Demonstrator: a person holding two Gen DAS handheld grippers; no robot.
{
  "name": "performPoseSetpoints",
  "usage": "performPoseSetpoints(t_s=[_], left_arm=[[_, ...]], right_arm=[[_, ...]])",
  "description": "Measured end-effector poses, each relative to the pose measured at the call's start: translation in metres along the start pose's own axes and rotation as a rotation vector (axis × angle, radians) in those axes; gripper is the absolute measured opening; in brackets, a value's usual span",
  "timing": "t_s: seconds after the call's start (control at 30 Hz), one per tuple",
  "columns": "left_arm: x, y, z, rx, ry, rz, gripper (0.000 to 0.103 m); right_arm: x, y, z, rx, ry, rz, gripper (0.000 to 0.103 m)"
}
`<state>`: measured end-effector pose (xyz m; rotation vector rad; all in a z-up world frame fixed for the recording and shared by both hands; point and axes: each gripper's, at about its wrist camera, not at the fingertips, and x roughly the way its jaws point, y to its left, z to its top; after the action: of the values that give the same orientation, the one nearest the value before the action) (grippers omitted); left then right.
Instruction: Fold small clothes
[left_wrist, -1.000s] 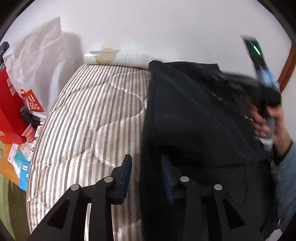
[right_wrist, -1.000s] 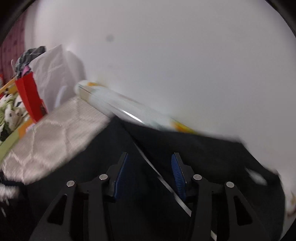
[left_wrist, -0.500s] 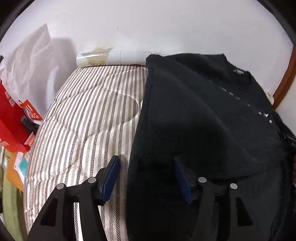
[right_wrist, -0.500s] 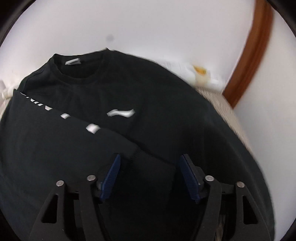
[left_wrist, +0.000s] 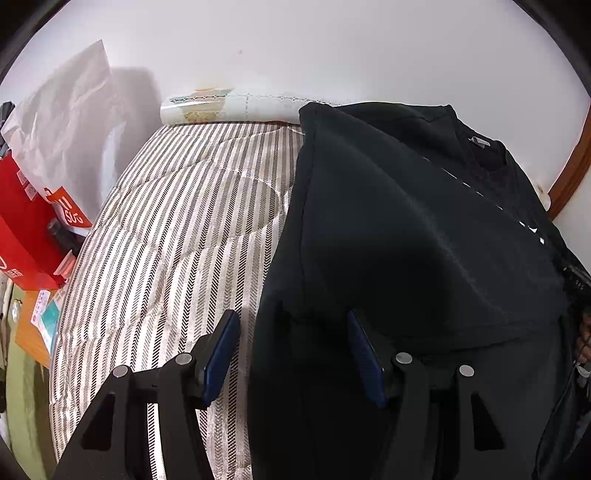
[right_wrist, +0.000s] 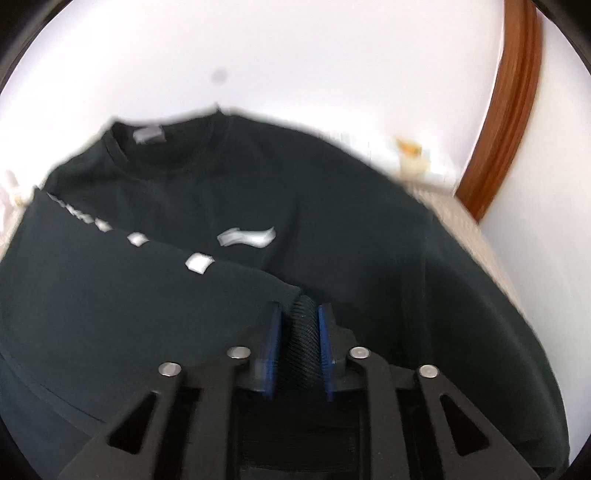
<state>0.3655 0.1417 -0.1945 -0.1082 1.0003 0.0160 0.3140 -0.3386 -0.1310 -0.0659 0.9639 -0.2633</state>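
Observation:
A black long-sleeved shirt lies on a striped mattress, its left side folded over its front. In the right wrist view the shirt shows a white logo and its collar at the far end. My right gripper is shut on the ribbed cuff of the folded-over sleeve. My left gripper is open, its jaws straddling the shirt's left folded edge near the hem, with nothing held.
A rolled mat lies against the white wall at the head of the mattress. A white bag and a red bag stand left of the mattress. A brown wooden frame runs up on the right.
My right gripper has closed on the sleeve cuff; it was open half a second ago. My left gripper opened wider and stays at the shirt's left edge.

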Motion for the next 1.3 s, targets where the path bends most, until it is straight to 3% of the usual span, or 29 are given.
performPoseSetpoints(t_s=[0.07, 0.23, 0.3, 0.47, 0.67, 0.87, 0.97, 1.03, 1.13, 1.3], left_arm=[[-0.005, -0.002, -0.002, 0.004, 0.008, 0.001, 0.058], [-0.024, -0.013, -0.019, 0.046, 0.006, 0.004, 0.058], [-0.032, -0.018, -0.028, 0.057, 0.001, 0.009, 0.058], [-0.059, -0.029, -0.06, 0.075, -0.013, 0.005, 0.058], [-0.078, -0.034, -0.1, 0.041, 0.011, 0.001, 0.058], [-0.09, -0.044, -0.121, 0.017, 0.027, -0.014, 0.058], [-0.097, -0.05, -0.122, 0.03, 0.023, 0.008, 0.058], [-0.103, -0.051, -0.122, 0.031, 0.014, 0.013, 0.058], [-0.109, -0.052, -0.122, 0.04, 0.015, 0.024, 0.058], [-0.111, -0.041, -0.122, 0.016, 0.017, 0.009, 0.058]], right_arm=[[-0.008, -0.005, -0.001, 0.017, 0.006, -0.017, 0.043], [-0.07, -0.023, -0.024, 0.067, -0.034, 0.006, 0.053], [-0.095, -0.035, -0.037, 0.091, -0.059, -0.026, 0.07], [-0.152, -0.106, -0.1, 0.159, -0.093, -0.177, 0.071], [-0.184, -0.183, -0.185, 0.208, -0.03, -0.358, 0.075], [-0.168, -0.226, -0.234, 0.293, 0.057, -0.328, 0.075], [-0.156, -0.234, -0.239, 0.343, 0.073, -0.306, 0.064], [-0.154, -0.236, -0.242, 0.357, 0.034, -0.319, 0.056], [-0.151, -0.235, -0.235, 0.358, 0.031, -0.371, 0.016], [-0.177, -0.225, -0.197, 0.362, -0.059, -0.371, 0.013]])
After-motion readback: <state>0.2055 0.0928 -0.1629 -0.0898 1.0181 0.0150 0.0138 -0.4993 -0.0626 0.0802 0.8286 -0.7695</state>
